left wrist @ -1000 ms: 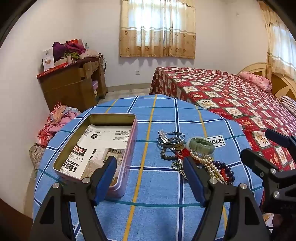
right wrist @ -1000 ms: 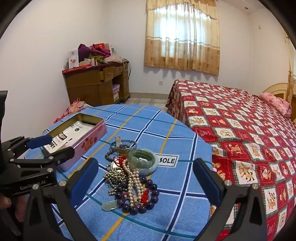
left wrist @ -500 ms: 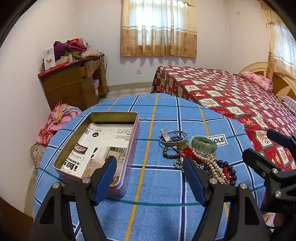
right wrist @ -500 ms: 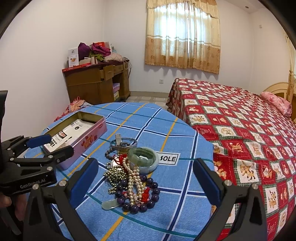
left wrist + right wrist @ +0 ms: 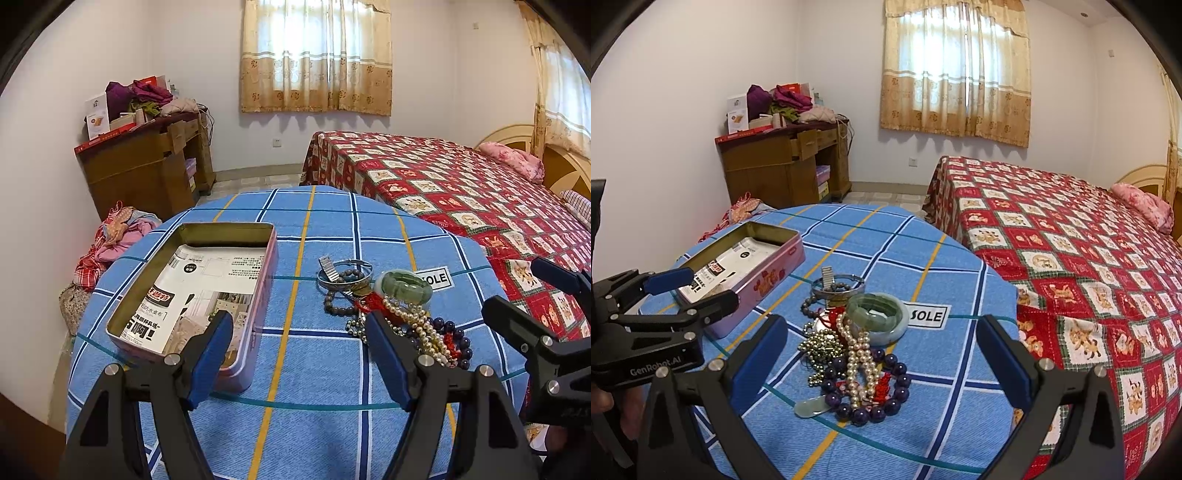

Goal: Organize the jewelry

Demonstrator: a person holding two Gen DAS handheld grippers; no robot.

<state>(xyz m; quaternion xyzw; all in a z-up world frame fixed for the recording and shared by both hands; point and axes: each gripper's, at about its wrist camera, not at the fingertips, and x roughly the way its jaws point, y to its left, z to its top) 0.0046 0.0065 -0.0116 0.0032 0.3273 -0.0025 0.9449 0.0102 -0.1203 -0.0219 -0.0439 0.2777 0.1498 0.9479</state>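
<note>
The round tabletop point(image 5: 317, 229), under a blue checked cloth, carries everything. Toward its left edge sits the open pink tin point(image 5: 199, 291), long axis running from the near edge to the far edge, with a printed sheet lying flat in its bottom. Right of the tabletop's middle, well apart from the tin, lies the jewelry pile point(image 5: 857, 343), stretched loosely from near edge to far edge beside a white label reading SOLE point(image 5: 925, 316).

Within the pile, the green jade bangle point(image 5: 877, 314) rests at the far-right side, a silver bangle point(image 5: 837, 286) lies just beyond it, a pearl strand point(image 5: 858, 354) drapes down the middle, and a ring of dark purple beads point(image 5: 875, 391) sits nearest the near edge with a small pale green pendant point(image 5: 812, 408) touching its left side.

The right tongs point(image 5: 879, 358) hang above the near edge with jaws wide apart, holding nothing, and the pile lies straight ahead between their fingers. The left tongs point(image 5: 299, 354) are likewise spread and empty, aimed at the bare cloth between tin and pile, with the left finger over the tin's near corner. I judge the right hand the nearer one for a first pick, and the purple beads the closest piece to it.
</note>
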